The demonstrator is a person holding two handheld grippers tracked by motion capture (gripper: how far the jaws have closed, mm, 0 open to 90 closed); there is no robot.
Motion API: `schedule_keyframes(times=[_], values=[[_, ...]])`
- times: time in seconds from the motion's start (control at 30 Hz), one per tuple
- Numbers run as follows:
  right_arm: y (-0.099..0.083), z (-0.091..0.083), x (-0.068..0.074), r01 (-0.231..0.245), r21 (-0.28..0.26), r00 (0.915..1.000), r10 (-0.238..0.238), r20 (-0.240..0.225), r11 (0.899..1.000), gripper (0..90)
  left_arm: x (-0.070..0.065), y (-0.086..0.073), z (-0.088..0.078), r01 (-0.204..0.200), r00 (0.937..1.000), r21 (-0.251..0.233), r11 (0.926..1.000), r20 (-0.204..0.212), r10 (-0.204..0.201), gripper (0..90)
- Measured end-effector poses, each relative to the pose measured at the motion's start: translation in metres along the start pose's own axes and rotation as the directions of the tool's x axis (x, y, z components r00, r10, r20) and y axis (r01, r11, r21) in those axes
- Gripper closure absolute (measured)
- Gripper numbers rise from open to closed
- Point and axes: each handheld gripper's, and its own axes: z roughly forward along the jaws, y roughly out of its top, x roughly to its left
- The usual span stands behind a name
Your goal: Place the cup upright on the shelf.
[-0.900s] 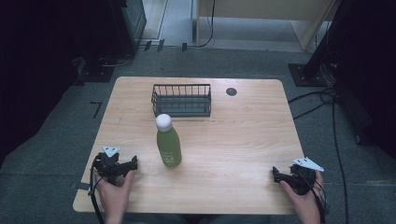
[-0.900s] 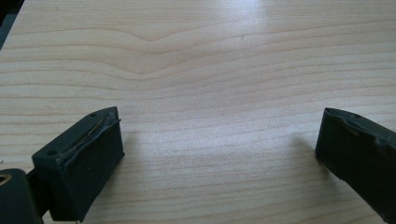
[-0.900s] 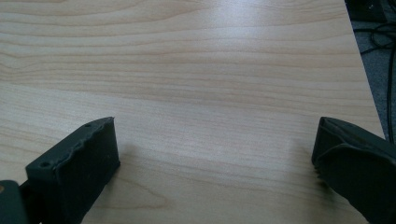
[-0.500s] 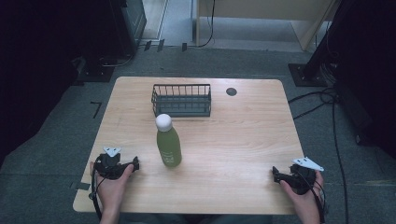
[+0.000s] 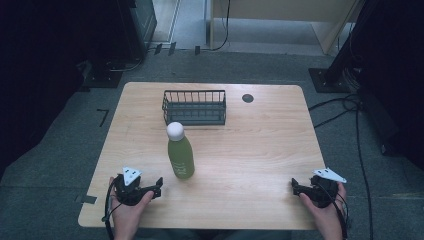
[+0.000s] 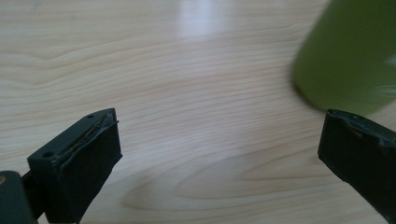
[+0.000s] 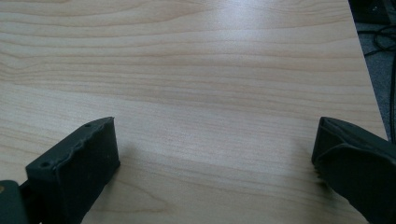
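High view adds a wire basket behind the green bottle; both grippers' fingers gape empty.

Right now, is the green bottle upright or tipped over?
Upright. The green bottle stands on its base on the table, white cap on top, in front of the wire basket.

- We see the green bottle blurred and cut off at the left gripper view's top and right edges.
- The person's forearms leave the high view's bottom edge.
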Motion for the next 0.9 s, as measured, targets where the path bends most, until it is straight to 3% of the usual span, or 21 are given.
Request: schedule_keyframes(times=[0.23,0.4,0.9], values=[[0.0,0.0,0.0,0.0,0.0,1.0,0.0,0.0,1.0,0.1,-0.019,0.003,0.001,-0.021,0.9966,-0.023,0.9995,0.079,0.023,0.0],[0.0,0.0,0.0,0.0,0.0,1.0,0.0,0.0,1.0,0.1,-0.03,0.007,0.004,-0.035,0.9929,-0.033,0.9988,0.113,0.038,0.0],[0.0,0.0,0.0,0.0,0.0,1.0,0.0,0.0,1.0,0.1,-0.055,0.029,0.012,-0.064,0.9839,-0.086,0.9943,0.161,0.077,0.0]])
